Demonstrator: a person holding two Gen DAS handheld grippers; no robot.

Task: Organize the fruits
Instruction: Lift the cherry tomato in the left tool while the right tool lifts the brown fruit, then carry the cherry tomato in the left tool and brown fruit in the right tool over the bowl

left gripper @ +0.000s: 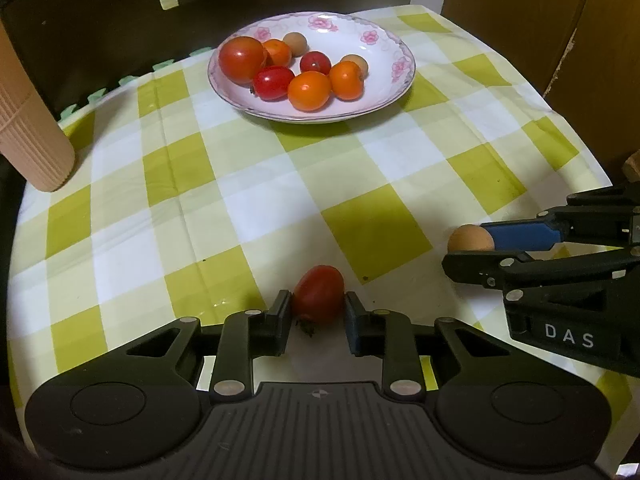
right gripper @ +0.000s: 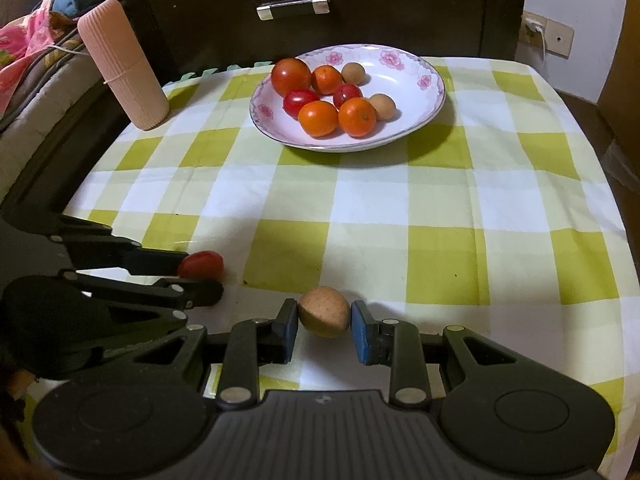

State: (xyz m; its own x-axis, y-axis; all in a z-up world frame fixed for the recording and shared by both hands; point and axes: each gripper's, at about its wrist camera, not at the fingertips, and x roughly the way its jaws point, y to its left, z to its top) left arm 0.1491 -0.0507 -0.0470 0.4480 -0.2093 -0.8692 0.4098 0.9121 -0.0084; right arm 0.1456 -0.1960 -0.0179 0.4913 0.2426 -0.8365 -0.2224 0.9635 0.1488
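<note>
2 low, close wrist views toward shared plate

The plate looked like glazed ceramic, glossy white with printed pink flowers. The red tomato had smooth, shiny skin, while the brown fruit was matt and finely speckled. The checked tablecloth seemed a smooth, faintly sheened fabric with pressed creases. The left gripper and the right gripper were matt black plastic with bright metal pins and blue pads. The pink cylinder was matt and finely ribbed. The drawer handle shone like metal.
</note>
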